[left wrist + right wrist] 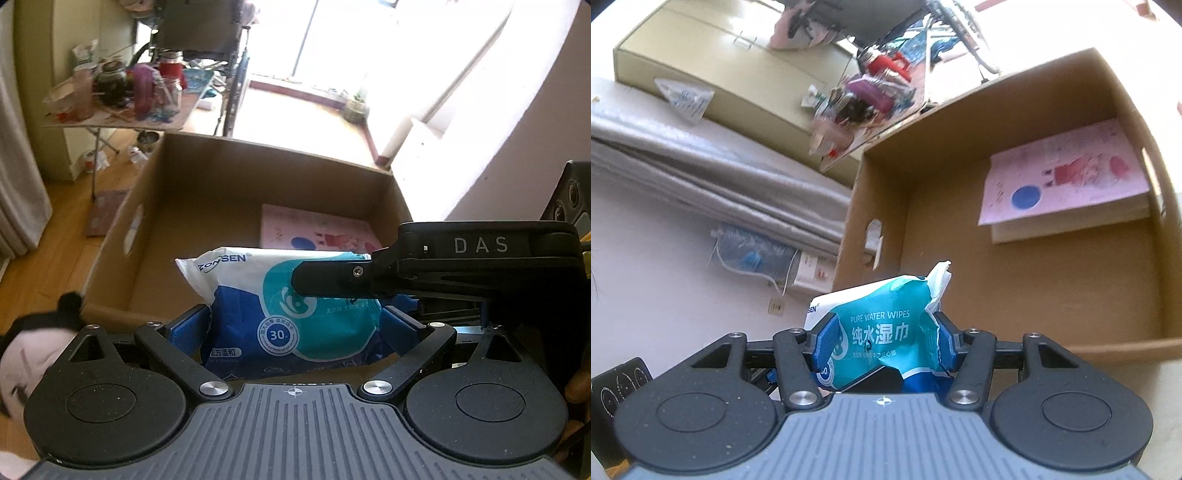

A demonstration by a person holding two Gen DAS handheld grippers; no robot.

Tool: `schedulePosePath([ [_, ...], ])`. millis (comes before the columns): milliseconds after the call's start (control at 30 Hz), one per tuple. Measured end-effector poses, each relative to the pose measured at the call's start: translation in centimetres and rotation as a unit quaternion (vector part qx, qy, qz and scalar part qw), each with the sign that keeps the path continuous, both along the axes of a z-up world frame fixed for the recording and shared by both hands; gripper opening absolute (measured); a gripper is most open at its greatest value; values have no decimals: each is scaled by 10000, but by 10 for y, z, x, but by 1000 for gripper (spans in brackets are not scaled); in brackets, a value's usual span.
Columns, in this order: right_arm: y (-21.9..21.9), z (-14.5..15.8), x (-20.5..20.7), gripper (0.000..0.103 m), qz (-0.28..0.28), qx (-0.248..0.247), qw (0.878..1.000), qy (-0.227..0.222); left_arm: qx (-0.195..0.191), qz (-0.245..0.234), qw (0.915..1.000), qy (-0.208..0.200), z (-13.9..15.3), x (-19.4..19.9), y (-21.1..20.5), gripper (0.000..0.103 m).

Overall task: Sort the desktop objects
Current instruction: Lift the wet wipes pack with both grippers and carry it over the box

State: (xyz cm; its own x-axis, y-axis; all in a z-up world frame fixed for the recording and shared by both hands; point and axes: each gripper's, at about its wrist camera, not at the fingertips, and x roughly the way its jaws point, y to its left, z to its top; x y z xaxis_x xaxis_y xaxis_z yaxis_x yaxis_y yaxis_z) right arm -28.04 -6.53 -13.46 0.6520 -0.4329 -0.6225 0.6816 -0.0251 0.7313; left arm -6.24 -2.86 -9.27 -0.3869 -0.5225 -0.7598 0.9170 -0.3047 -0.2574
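Black-and-white at far left: noting a soft panda toy (33,347) lying just beside the left claw (295,325), playing no part in this step.

Clamping with that left claw on a teal, blue and white soft plastic pack of wet wipes (251,295), both blue pads appearing to press against its sides. Pinching the same pack with the right claw (884,341), jaws part-closed and crumpling the wrapper between the pads.

Holding the pack aloft between the two claws, close to the near wall of an open brown cardboard box (221,177), not yet inside. Noting a pink paperback book (317,229) lying flat in the box's right far corner, with bare floor to its left.

Judging the step in hand: carrying the pack to the box for stowing. Judging the next move: passing both claws together over the near rim, lowering onto the bare floor beside the book, then releasing both grips together to avoid tearing or dragging the wrapper.
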Motion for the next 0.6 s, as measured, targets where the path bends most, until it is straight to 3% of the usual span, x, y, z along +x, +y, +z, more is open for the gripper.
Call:
schedulePosePath([
  [300, -32, -15, -33, 59, -437, 202, 9985, 245, 201, -503, 9985, 124, -20, -30, -41, 98],
  [600, -55, -44, -50, 59, -831, 668, 9919, 691, 774, -1094, 9902, 400, -57, -53, -80, 98],
])
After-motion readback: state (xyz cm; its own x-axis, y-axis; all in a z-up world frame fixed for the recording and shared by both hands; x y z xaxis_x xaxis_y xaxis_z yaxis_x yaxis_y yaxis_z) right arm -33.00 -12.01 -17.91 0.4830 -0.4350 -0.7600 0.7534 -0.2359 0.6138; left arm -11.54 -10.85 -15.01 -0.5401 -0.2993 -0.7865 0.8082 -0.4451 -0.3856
